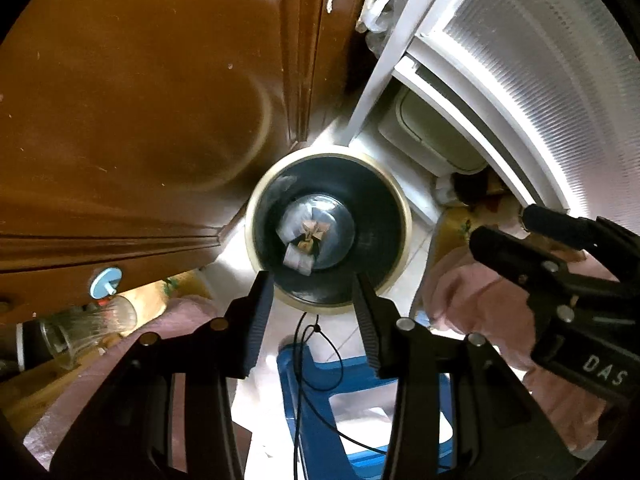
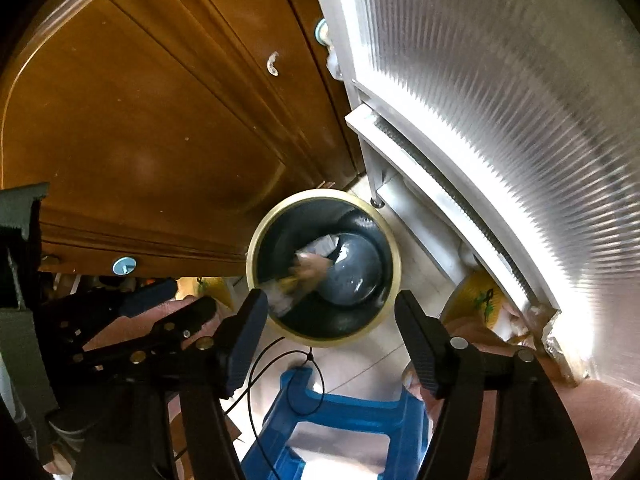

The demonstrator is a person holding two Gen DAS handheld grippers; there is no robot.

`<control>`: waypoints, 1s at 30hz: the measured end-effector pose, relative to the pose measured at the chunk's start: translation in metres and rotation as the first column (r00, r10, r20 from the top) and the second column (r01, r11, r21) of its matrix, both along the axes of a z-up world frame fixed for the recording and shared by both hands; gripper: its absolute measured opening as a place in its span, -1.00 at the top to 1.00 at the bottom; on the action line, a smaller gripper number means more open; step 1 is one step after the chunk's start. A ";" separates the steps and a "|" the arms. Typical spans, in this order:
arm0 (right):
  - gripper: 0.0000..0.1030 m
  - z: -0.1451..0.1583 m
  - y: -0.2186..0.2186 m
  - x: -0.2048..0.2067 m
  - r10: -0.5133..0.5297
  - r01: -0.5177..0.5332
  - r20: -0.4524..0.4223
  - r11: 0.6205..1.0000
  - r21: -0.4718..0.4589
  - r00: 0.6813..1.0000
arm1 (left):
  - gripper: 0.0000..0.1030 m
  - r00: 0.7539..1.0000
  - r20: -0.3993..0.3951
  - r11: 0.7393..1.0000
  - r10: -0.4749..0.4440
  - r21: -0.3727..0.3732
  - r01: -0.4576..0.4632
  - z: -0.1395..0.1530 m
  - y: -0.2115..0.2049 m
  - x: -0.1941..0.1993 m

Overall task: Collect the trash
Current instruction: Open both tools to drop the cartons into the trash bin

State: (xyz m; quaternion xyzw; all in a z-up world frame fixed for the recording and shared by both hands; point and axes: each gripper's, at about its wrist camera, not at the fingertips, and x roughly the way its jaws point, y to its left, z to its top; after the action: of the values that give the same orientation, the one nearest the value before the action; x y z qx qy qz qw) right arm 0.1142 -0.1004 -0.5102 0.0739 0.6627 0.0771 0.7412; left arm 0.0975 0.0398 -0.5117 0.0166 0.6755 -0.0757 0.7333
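Observation:
A round dark trash bin (image 1: 384, 216) with a cream rim stands on the floor below both grippers; it also shows in the right wrist view (image 2: 384, 280). Crumpled wrappers (image 1: 302, 236) lie at its bottom. In the right wrist view a wrapper (image 2: 304, 272) is blurred inside the bin, just past the fingertips. My left gripper (image 1: 312, 296) is open and empty above the bin's near rim. My right gripper (image 2: 332, 312) is open and empty above the bin, and it shows at the right of the left wrist view (image 1: 500, 224).
A brown wooden door (image 1: 140, 120) stands left of the bin. A white-framed ribbed glass panel (image 2: 500, 100) stands to the right. A blue plastic stool (image 2: 340, 420) sits under the grippers. A thin black cord (image 1: 316, 340) hangs between them.

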 end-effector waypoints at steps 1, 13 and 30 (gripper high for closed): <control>-0.31 0.000 0.000 0.000 -0.001 0.001 -0.006 1.000 -0.005 1.000 | 0.27 1.000 0.003 1.000 -0.004 0.002 0.004 0.000 -0.001 0.000; -0.32 -0.007 0.001 0.003 0.016 -0.016 -0.011 0.999 -0.032 1.000 | 0.27 0.999 0.020 0.998 0.037 -0.059 -0.036 0.003 0.006 0.001; -0.43 0.026 -0.003 -0.018 0.035 -0.026 0.105 0.996 -0.083 0.994 | 0.27 0.985 0.164 0.996 -0.053 -0.059 0.063 0.047 -0.009 -0.017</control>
State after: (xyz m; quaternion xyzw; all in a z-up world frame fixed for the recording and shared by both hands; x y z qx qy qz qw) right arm 0.0964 -0.1029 -0.4843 0.0295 0.6259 0.0652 0.7766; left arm 0.0802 0.0307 -0.4644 0.0189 0.6102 -0.1172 0.7833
